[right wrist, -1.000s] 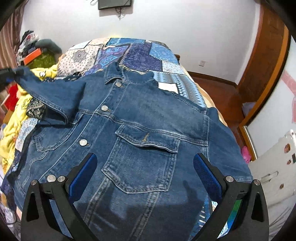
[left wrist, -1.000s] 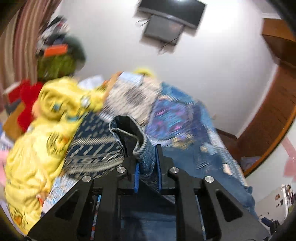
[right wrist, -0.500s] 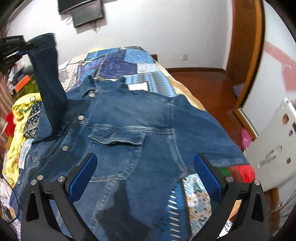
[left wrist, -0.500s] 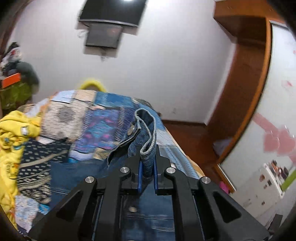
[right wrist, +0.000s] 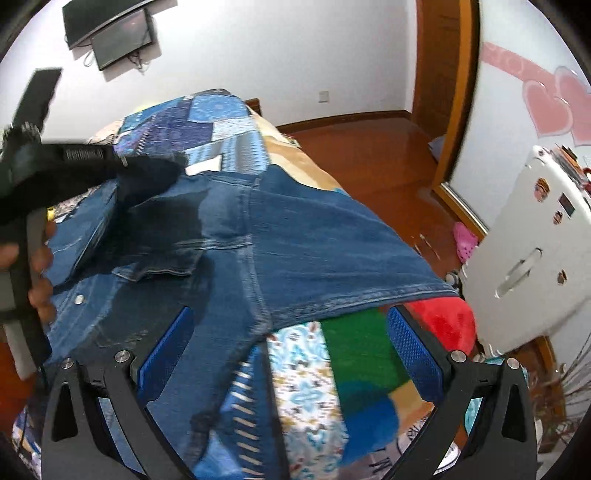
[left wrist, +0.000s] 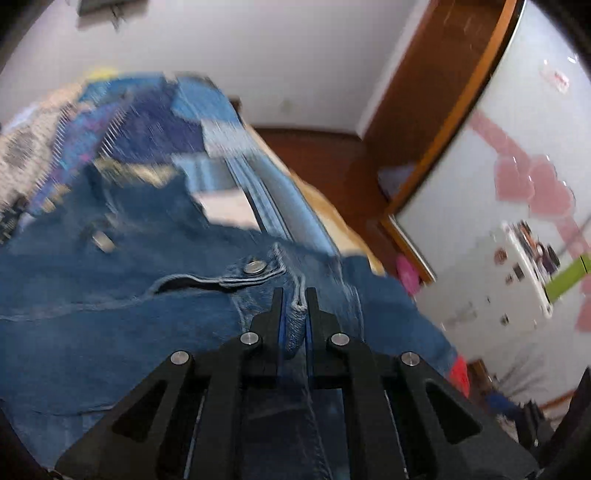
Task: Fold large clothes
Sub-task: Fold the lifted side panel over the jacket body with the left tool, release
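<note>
A blue denim jacket (right wrist: 295,243) lies spread on the bed, front up, with its near sleeve hanging over the bed's corner. It also fills the left wrist view (left wrist: 110,317). My left gripper (left wrist: 294,295) is shut on the jacket's other sleeve cuff (left wrist: 295,325) and holds it low over the jacket's chest, near a metal button (left wrist: 255,266). The left gripper's body shows in the right wrist view (right wrist: 85,162) over the jacket's left part. My right gripper (right wrist: 291,343) is open and empty, just above the jacket's hem at the bed's near corner.
The bed has a patchwork blue quilt (right wrist: 207,122). A red and green cloth (right wrist: 406,332) lies under the jacket at the near corner. A white appliance (right wrist: 524,258) stands on the right. Wooden floor (right wrist: 369,147) and a door frame (right wrist: 458,92) lie beyond. A monitor (right wrist: 118,33) hangs on the wall.
My left gripper has swung the sleeve cuff to the right and down across the jacket's front. My right gripper has shifted toward the bed's near right corner, still open.
</note>
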`<move>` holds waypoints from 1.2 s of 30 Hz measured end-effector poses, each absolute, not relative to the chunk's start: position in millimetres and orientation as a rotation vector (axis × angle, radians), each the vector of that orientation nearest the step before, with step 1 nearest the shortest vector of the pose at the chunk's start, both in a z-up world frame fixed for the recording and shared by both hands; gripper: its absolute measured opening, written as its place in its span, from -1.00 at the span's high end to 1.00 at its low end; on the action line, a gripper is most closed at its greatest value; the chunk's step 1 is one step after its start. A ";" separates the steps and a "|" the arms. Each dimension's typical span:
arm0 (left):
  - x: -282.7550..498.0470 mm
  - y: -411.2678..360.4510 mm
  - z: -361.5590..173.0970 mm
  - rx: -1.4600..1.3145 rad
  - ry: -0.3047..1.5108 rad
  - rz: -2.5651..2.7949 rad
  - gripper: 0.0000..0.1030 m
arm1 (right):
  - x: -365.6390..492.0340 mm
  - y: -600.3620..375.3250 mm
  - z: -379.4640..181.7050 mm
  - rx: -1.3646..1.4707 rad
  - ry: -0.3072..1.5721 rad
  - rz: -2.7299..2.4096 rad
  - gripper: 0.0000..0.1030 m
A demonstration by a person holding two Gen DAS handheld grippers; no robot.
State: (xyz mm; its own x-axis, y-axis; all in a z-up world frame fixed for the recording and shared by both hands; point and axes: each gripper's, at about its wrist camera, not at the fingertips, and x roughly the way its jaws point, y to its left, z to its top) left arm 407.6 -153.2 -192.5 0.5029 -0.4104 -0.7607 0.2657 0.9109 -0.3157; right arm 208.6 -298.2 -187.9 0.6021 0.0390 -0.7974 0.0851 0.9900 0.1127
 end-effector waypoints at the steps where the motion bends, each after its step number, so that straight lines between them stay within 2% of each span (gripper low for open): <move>1: 408.2 -156.5 -198.1 -0.164 0.988 -0.417 0.86 | 208.3 -300.9 -189.1 0.146 0.928 -0.033 -1.00; 5: 404.2 -165.5 -223.9 -0.144 1.113 -0.448 0.84 | 208.9 -312.0 -196.2 0.162 0.950 -0.066 -1.00; 8: 395.9 -171.1 -228.9 -0.113 1.151 -0.479 0.72 | 208.3 -319.8 -201.1 0.181 0.963 -0.082 -1.00; 10: 389.2 -172.1 -227.7 -0.080 1.159 -0.489 0.50 | 208.9 -324.2 -203.9 0.199 0.972 -0.083 -1.00; 12: 379.3 -171.4 -221.9 -0.055 1.150 -0.489 0.14 | 209.2 -329.9 -205.2 0.232 0.981 -0.073 -1.00; 15: 365.9 -160.8 -208.9 -0.026 1.120 -0.476 -0.05 | 210.2 -340.7 -205.5 0.302 0.983 -0.060 -1.00; 24: 330.3 -81.1 -183.8 0.071 1.027 -0.282 -0.35 | 222.9 -380.9 -222.0 0.551 1.044 0.025 -1.00; 29: 315.7 -28.7 -192.9 0.035 1.054 -0.186 -0.36 | 235.5 -397.4 -249.9 0.679 1.107 0.057 -1.00; 36: 301.7 20.3 -205.7 -0.123 1.064 -0.101 -0.36 | 257.4 -410.5 -264.7 0.804 1.083 0.117 -0.98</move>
